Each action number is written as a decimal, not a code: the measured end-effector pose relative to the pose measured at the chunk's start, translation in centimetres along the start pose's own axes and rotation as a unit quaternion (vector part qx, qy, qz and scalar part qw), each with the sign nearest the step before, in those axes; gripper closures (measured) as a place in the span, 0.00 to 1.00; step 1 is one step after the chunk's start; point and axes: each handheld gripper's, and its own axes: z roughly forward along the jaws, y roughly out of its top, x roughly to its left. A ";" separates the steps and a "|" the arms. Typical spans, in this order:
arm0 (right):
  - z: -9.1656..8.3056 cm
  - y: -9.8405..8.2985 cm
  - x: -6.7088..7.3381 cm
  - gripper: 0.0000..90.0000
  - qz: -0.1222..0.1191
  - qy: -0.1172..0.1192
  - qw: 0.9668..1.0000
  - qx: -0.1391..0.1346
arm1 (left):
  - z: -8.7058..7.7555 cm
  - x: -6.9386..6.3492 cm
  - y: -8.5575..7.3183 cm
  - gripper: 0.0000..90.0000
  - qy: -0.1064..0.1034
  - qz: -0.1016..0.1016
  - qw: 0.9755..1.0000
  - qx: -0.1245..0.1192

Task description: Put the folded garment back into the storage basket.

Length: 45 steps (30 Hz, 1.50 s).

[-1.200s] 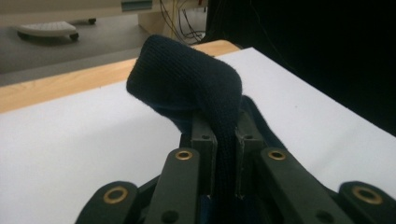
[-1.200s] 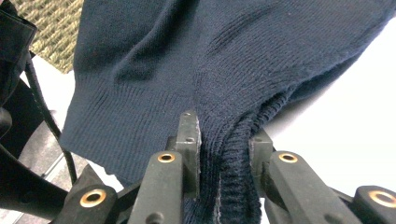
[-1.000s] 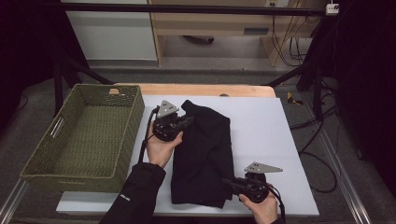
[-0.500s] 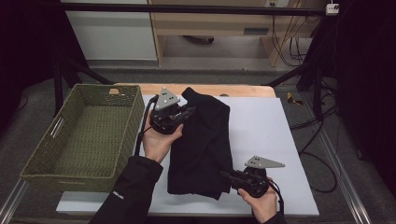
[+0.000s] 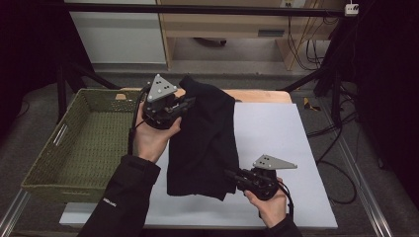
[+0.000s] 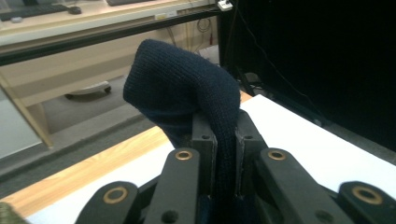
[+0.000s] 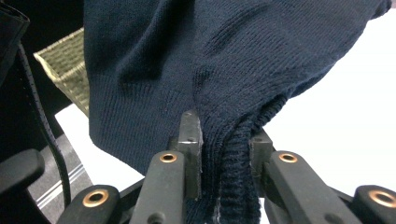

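Knitwear, one piece: a dark navy knitted sweater, folded, held off the white table sheet between two hand-held grippers.

Left gripper: clamped on a fold at the garment's far edge. In the left gripper view the knit bulges up in a rounded hump just past the jaw tips, and a thin layer runs down between the two pads. A grey three-cornered plate sits on top of the tool.

Right gripper: clamped on the ribbed hem at the near corner. In the right gripper view the bunched ribbing fills the gap between the pads, and the rest of the cloth spreads up and away from the tips.

Position: the sweater hangs as a long panel from the left gripper down to the right gripper, sagging between them.

Woven green basket: just beside the left gripper, on the side away from the right gripper; seen past the cloth in the right gripper view.

Wooden table edge: beyond the left gripper's tips.
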 end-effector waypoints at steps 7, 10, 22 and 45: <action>1.0 0.9 0.9 0.83 -0.005 0.008 1.000 -0.015 | -1.1 0.8 1.1 0.91 0.006 0.002 1.000 0.005; 1.5 1.2 1.2 0.83 -0.008 0.013 1.000 -0.019 | -1.5 1.3 1.4 0.91 0.008 0.002 1.000 0.008; 3.8 3.0 3.1 0.83 -0.018 0.037 0.999 -0.034 | -4.0 3.6 2.6 0.91 0.024 0.007 1.000 0.016; 9.4 5.7 7.4 0.83 -0.031 0.071 0.995 -0.062 | -8.8 10.1 3.7 0.91 0.072 0.007 0.997 0.023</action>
